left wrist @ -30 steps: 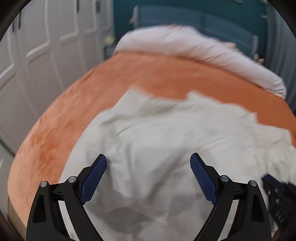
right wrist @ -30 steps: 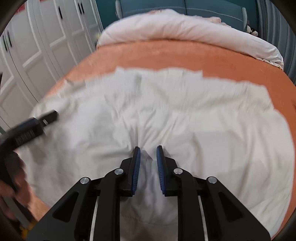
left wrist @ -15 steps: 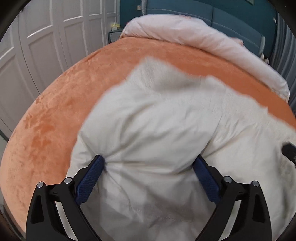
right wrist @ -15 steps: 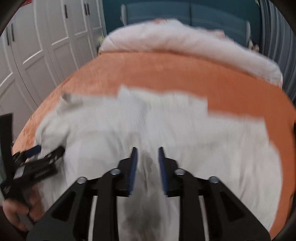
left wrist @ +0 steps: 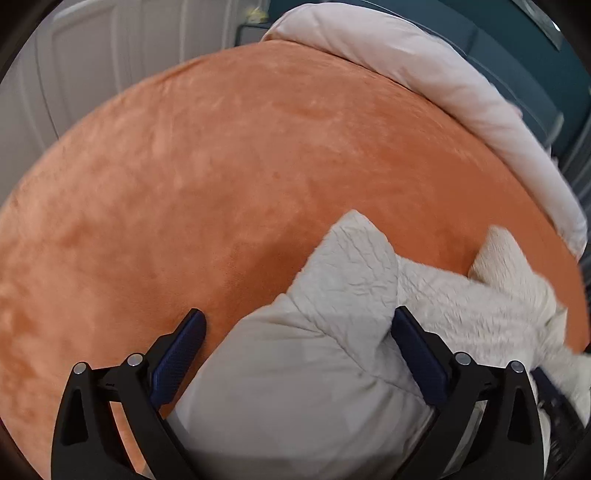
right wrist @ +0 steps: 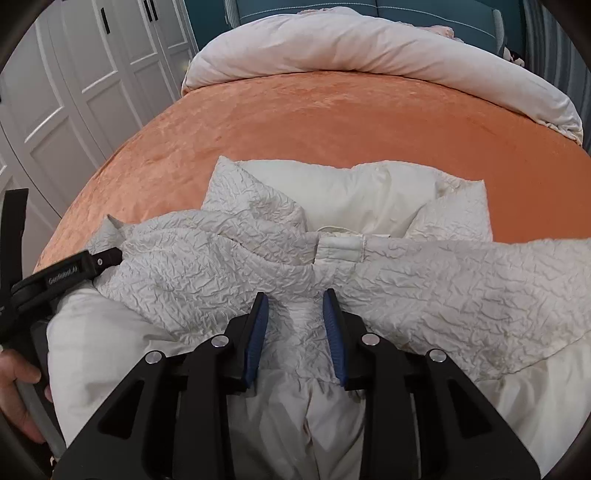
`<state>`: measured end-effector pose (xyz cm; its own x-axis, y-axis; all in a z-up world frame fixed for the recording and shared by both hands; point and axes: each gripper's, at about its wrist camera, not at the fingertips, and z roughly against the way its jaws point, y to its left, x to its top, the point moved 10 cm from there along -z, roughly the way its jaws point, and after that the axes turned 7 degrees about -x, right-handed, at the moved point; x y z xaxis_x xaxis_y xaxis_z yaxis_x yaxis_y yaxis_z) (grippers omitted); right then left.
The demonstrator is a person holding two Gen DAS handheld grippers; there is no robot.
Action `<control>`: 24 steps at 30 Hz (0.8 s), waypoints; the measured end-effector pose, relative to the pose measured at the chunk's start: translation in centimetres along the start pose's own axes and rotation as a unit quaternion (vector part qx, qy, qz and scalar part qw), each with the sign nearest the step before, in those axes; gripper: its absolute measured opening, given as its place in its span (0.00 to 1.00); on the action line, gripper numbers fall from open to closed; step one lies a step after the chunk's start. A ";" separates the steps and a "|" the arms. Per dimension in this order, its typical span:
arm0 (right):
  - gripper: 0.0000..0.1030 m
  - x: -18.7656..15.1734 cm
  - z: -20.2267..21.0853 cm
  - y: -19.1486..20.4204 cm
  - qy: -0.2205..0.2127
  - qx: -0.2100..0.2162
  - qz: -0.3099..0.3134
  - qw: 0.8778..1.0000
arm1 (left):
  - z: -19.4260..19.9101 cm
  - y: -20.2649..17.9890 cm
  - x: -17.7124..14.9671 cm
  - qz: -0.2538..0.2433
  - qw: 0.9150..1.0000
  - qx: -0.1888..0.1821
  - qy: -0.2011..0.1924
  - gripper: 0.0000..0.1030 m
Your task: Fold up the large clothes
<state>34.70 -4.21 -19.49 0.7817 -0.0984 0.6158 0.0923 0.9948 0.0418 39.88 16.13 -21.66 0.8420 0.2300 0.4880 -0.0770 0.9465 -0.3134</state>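
A white padded coat (right wrist: 388, 192) lies on the orange bed cover (right wrist: 332, 122), its crinkled side (right wrist: 207, 269) doubled over the smooth side. My right gripper (right wrist: 295, 297) is shut on a bunched ridge of the crinkled cloth, and the creases run in toward its pads. At the coat's left end, my left gripper (left wrist: 299, 315) has its jaws opening wide. A puffed corner of the coat (left wrist: 332, 295) lies between the fingers. The right finger (left wrist: 413, 343) touches the cloth; the left finger (left wrist: 181, 350) stands apart over bare cover. The right wrist view shows the left gripper (right wrist: 99, 258) at the coat's left edge, held by a hand (right wrist: 18, 387).
A rolled white duvet (right wrist: 369, 48) lies across the head of the bed, before a teal headboard (right wrist: 424, 11). White wardrobe doors (right wrist: 74, 85) stand close along the bed's left side. Bare orange cover stretches left of and beyond the coat.
The coat lay spread flat; now its crinkled part is folded over toward me. My left gripper swung to the coat's left end and widened. The right jaws stand a little wider.
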 end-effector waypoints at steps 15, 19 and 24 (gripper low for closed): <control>0.32 0.1 8.0 -0.7 -0.023 -0.011 0.039 0.999 | 12.3 1.5 -3.4 0.021 0.997 -0.058 -0.043 0.94; 0.33 -3.0 8.5 -2.5 0.015 -0.004 0.016 1.000 | 14.9 4.5 -9.7 0.080 0.994 -0.074 -0.008 0.94; 0.35 -5.4 6.6 -3.0 0.029 -0.004 0.015 0.999 | 14.0 5.5 -13.8 0.174 0.979 -0.110 0.011 0.94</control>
<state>26.11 -6.45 -17.77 0.8183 -0.0692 0.5706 0.0729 0.9972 0.0164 20.32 21.36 -18.74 0.7966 0.5221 0.3046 -0.2457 0.7400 -0.6261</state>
